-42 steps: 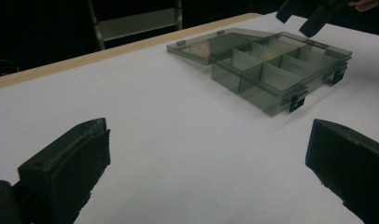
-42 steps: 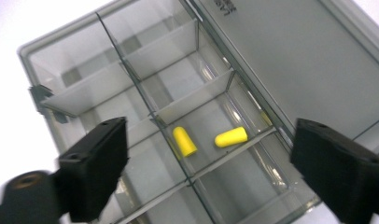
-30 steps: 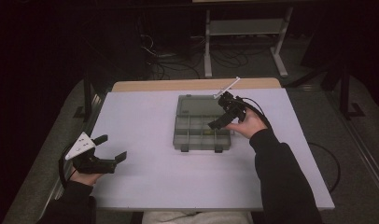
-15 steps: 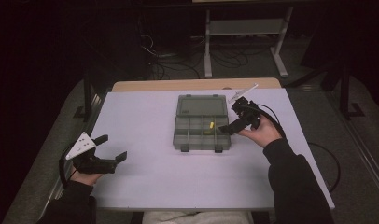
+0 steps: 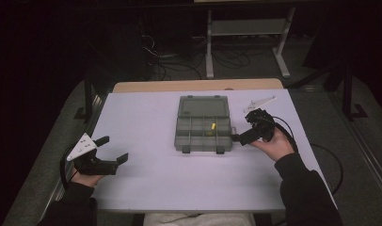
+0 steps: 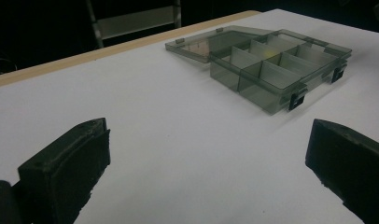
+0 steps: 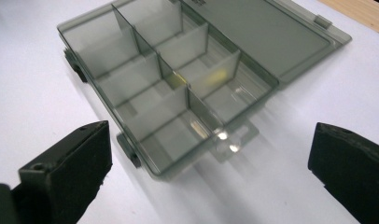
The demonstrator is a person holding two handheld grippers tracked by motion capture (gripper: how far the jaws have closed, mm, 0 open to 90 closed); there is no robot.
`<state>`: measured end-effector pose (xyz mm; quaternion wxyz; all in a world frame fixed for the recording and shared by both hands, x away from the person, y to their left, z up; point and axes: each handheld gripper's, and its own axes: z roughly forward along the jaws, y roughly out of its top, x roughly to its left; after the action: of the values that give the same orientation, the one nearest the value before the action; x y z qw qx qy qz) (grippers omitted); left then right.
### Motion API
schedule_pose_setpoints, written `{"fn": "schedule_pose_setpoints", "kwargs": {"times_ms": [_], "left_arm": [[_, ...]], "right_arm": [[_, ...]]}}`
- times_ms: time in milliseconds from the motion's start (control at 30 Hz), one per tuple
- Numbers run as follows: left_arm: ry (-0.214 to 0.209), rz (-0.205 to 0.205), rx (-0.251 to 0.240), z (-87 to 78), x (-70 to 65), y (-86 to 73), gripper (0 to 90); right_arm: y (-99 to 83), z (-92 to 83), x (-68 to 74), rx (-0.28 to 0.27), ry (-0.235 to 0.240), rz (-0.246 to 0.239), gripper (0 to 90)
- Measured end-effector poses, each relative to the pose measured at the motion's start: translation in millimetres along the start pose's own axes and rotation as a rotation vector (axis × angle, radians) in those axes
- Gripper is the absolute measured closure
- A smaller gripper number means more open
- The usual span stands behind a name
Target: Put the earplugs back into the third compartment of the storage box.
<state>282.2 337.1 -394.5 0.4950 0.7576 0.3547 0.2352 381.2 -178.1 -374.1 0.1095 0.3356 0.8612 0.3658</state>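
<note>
The right gripper hangs just beside the right end of the box, its jaws spread wide with nothing between them. The right gripper view looks between those jaws straight into the box and shows clear dividers, an open lid lying flat on the table and a yellowish blur behind one divider. From the high view that blur reads as one small yellow piece in a middle compartment.

The left gripper rests near the table's front left corner, well apart from the box, also spread wide and empty. The left gripper view shows the box from low down, with two dark latches on its near wall.

There is one box, one lid, one yellow piece and two grippers.
</note>
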Motion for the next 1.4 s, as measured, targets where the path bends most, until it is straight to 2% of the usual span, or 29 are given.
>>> {"fn": "schedule_pose_setpoints", "kwargs": {"times_ms": [133, 367, 667, 833, 933, 1267, 1300, 1400], "left_arm": [[-0.004, 0.003, 0.003, 0.6, -0.7, 0.0, 0.0], [0.000, 0.001, 0.000, 0.4, -0.2, 0.2, 0.0], [-0.001, 0.001, 0.002, 0.8, -0.5, 0.3, 0.0], [-0.003, 0.004, 0.003, 1.0, -0.4, 0.4, 0.0], [-0.001, 0.005, 0.003, 1.1, -0.4, 0.5, 0.0], [0.000, 0.005, 0.004, 1.0, -0.6, 0.6, 0.0], [0.000, 0.004, 0.004, 1.0, -0.7, 0.6, 0.0], [0.003, 0.002, 0.004, 0.8, -1.3, 0.5, 0.0]], "right_arm": [[-14.3, -5.8, 1.0, -0.026, -0.014, 0.018, 0.0], [-37.5, -22.4, -0.7, -0.119, -0.028, 0.077, 0.0], [-60.5, -32.5, 2.4, -0.162, -0.018, 0.113, 0.0], [-70.5, -37.0, 4.2, -0.190, -0.033, 0.116, 0.0], [-81.0, -41.7, 6.0, -0.219, -0.019, 0.130, 0.0], [-102.5, -52.3, 13.6, -0.268, -0.048, 0.113, 0.0], [-110.4, -55.9, 14.8, -0.298, -0.056, 0.118, 0.0], [-116.2, -59.6, 15.5, -0.319, -0.057, 0.129, 0.0]]}}
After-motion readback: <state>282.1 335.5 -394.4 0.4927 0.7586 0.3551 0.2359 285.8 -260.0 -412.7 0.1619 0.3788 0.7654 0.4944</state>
